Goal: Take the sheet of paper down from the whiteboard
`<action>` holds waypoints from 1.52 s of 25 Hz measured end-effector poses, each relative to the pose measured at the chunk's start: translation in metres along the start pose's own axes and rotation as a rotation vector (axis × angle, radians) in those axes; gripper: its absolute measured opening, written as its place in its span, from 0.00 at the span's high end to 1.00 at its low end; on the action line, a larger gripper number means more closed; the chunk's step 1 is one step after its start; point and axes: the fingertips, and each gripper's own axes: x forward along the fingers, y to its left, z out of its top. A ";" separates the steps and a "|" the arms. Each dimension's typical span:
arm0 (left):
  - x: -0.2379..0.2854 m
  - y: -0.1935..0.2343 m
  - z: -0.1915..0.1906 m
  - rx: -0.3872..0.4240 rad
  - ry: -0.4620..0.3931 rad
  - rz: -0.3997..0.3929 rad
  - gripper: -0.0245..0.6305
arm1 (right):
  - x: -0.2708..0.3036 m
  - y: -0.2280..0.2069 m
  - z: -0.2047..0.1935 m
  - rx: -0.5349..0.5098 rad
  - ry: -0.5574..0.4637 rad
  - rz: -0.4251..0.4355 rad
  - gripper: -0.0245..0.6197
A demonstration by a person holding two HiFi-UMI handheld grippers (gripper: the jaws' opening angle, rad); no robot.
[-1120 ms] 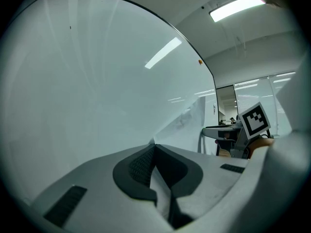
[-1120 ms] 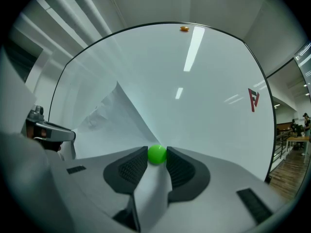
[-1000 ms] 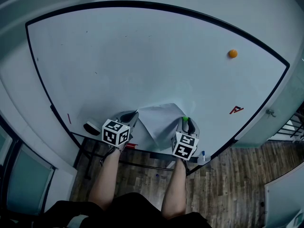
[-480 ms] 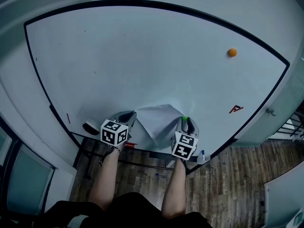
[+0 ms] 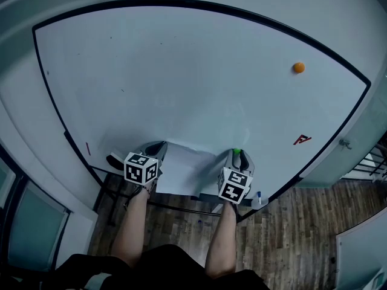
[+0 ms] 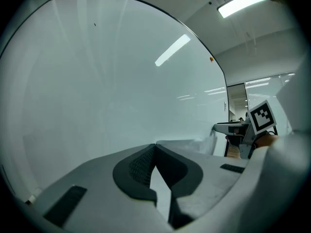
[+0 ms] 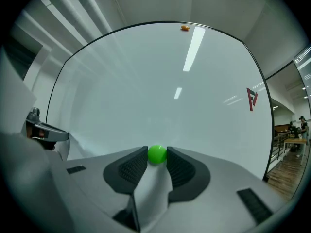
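The white sheet of paper hangs low on the whiteboard, stretched between my two grippers. My left gripper is shut on the sheet's left edge; in the left gripper view its tips meet with the paper running off to the right. My right gripper is shut on a green ball magnet against the board, with a strip of the paper lying between its jaws below the magnet. The green magnet shows just above that gripper's cube.
An orange magnet and a red mark sit on the board's right side. A dark eraser lies on the tray at the left, a blue-capped marker at the right. Wooden floor lies below the board.
The left gripper has moved left and slightly down with the paper's edge. The sheet, earlier bunched into a peak between the grippers, now lies flatter and wider. The right gripper has stayed put.
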 end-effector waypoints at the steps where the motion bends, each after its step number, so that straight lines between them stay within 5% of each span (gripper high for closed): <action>1: -0.001 0.001 -0.001 0.001 0.002 0.001 0.93 | 0.000 0.000 0.000 -0.002 -0.001 -0.005 0.76; 30: -0.044 -0.050 -0.025 0.031 0.039 -0.135 0.93 | -0.073 0.013 -0.031 0.031 0.076 0.018 0.69; 38: -0.073 -0.071 -0.032 0.032 0.032 -0.181 0.93 | -0.106 0.030 -0.047 0.031 0.115 0.048 0.78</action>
